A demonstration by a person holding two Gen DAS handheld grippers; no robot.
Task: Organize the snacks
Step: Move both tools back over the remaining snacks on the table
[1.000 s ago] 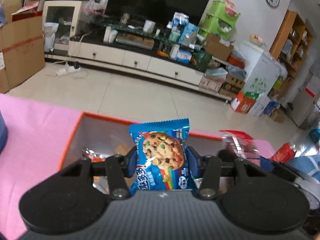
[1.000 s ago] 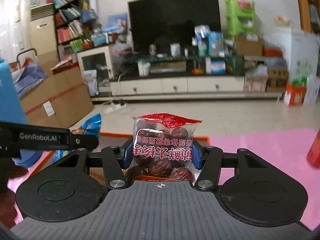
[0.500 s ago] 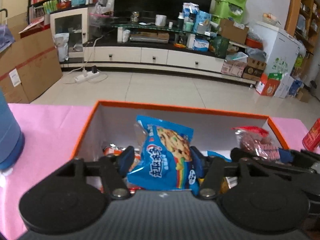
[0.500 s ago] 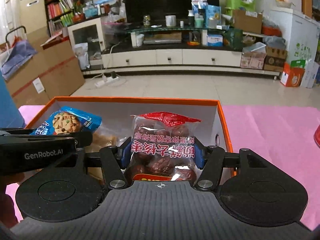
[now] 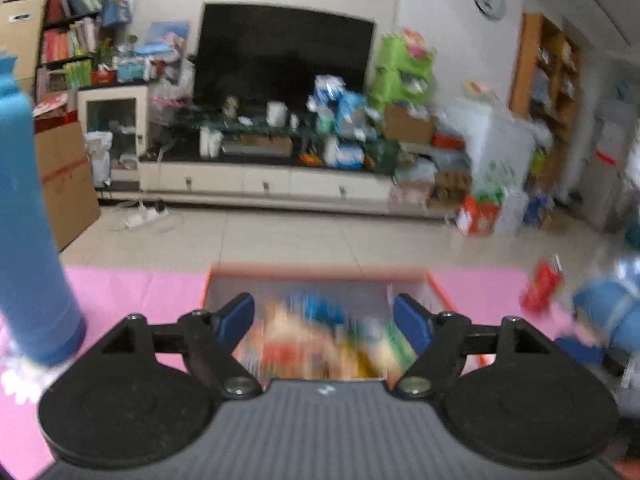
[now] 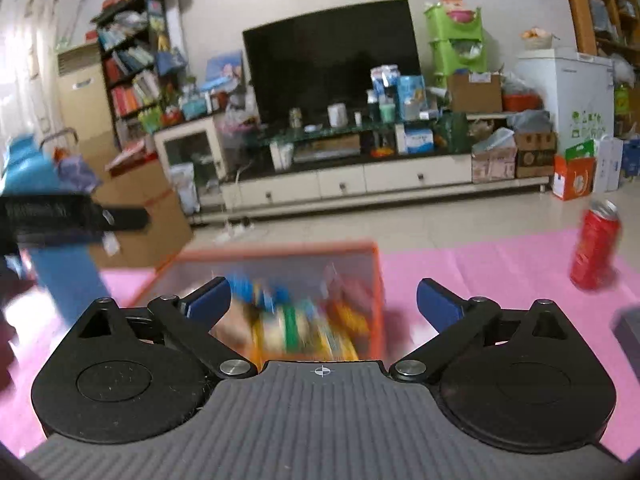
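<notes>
An orange-rimmed box (image 5: 320, 270) holds several snack packets (image 5: 324, 340), blurred by motion; the box also shows in the right wrist view (image 6: 280, 249) with the packets (image 6: 296, 320) inside. My left gripper (image 5: 323, 316) is open and empty, just above and in front of the box. My right gripper (image 6: 323, 298) is open wide and empty above the box's right side. The cookie packet and the date packet cannot be picked out in the blur. The left gripper's body (image 6: 72, 216) shows at the left of the right wrist view.
The box stands on a pink mat (image 5: 132, 288). A tall blue bottle (image 5: 28, 220) stands at the left. A red can (image 6: 596, 248) stands on the mat at the right, also in the left wrist view (image 5: 540, 286). A blue object (image 5: 608, 312) lies at far right.
Both grippers have opened and let go of their packets, the cookie packet and the date packet, into the box. Both have pulled back and up from the box.
</notes>
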